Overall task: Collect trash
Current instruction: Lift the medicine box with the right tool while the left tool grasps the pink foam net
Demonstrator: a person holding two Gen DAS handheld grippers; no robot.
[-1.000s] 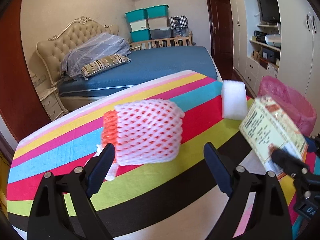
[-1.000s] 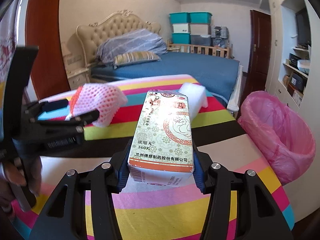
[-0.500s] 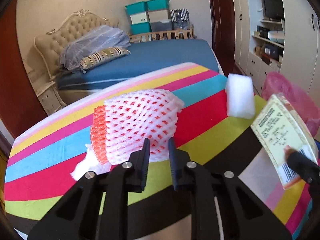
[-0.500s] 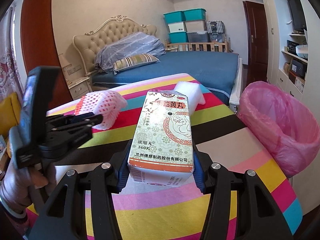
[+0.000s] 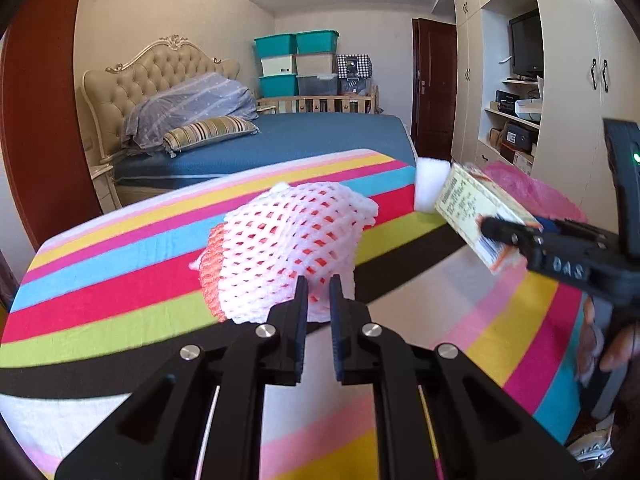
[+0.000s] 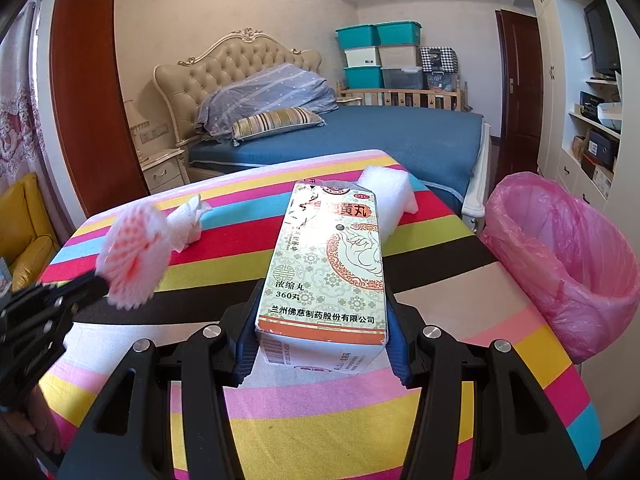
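My left gripper (image 5: pixel 319 300) is shut on the edge of a white and red foam fruit net (image 5: pixel 288 244) and holds it above the striped table; the net also shows in the right wrist view (image 6: pixel 134 250). My right gripper (image 6: pixel 322 344) is shut on a green and cream medicine box (image 6: pixel 330 260), also seen at the right of the left wrist view (image 5: pixel 476 216). A pink-lined trash bin (image 6: pixel 560 256) stands off the table's right edge. A white foam block (image 6: pixel 394 196) and a crumpled white tissue (image 6: pixel 188 220) lie on the table.
The table wears a striped cloth (image 6: pixel 360 408) of many colours. Behind it are a blue bed (image 6: pixel 360 136) with pillows, stacked storage boxes (image 6: pixel 380 52) and a wardrobe with shelves (image 6: pixel 596 128) on the right. A yellow chair (image 6: pixel 24 224) is at the far left.
My left gripper closed on the foam net and lifted it off the table, uncovering the tissue. The right gripper still holds the medicine box, little moved.
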